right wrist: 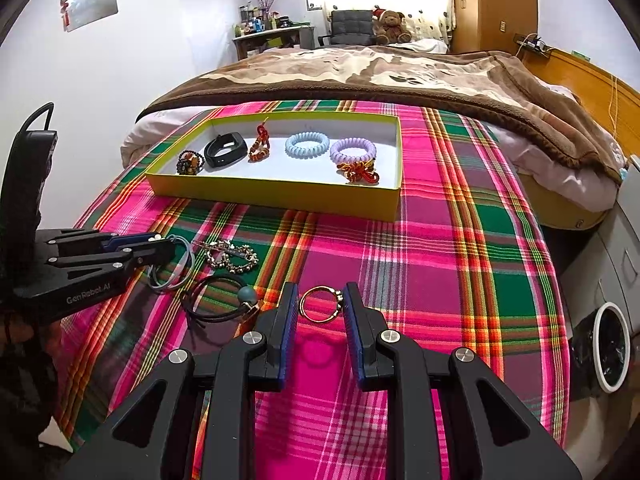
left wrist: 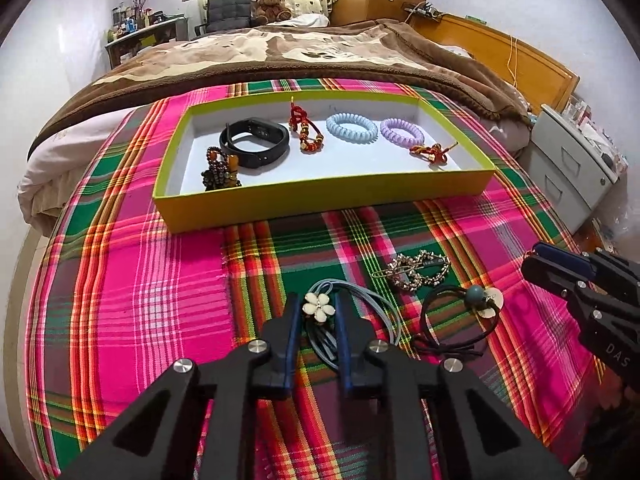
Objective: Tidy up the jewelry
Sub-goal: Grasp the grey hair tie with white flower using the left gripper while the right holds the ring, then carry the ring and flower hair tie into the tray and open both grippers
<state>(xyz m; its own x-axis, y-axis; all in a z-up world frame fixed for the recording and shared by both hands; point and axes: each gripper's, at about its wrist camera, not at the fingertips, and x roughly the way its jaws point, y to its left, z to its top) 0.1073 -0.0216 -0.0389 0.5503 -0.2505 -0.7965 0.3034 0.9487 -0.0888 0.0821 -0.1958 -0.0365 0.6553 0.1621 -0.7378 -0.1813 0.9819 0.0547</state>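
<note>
The left gripper [left wrist: 318, 310] has its fingers nearly closed around the white flower [left wrist: 319, 307] of the blue hair tie [left wrist: 360, 312], which lies on the plaid cloth [left wrist: 160, 280]. The right gripper [right wrist: 320, 306] pinches a gold ring [right wrist: 320, 305]. Each should lift straight up, carry to the yellow tray [left wrist: 320, 196], and release low on bare floor.

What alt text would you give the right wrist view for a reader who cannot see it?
The right gripper holds a gold ring between its pads above a plaid cloth. To its left, the left gripper closes on a blue hair tie, near a black hair tie and a gold hair clip. Behind sits a yellow tray of bracelets.
</note>
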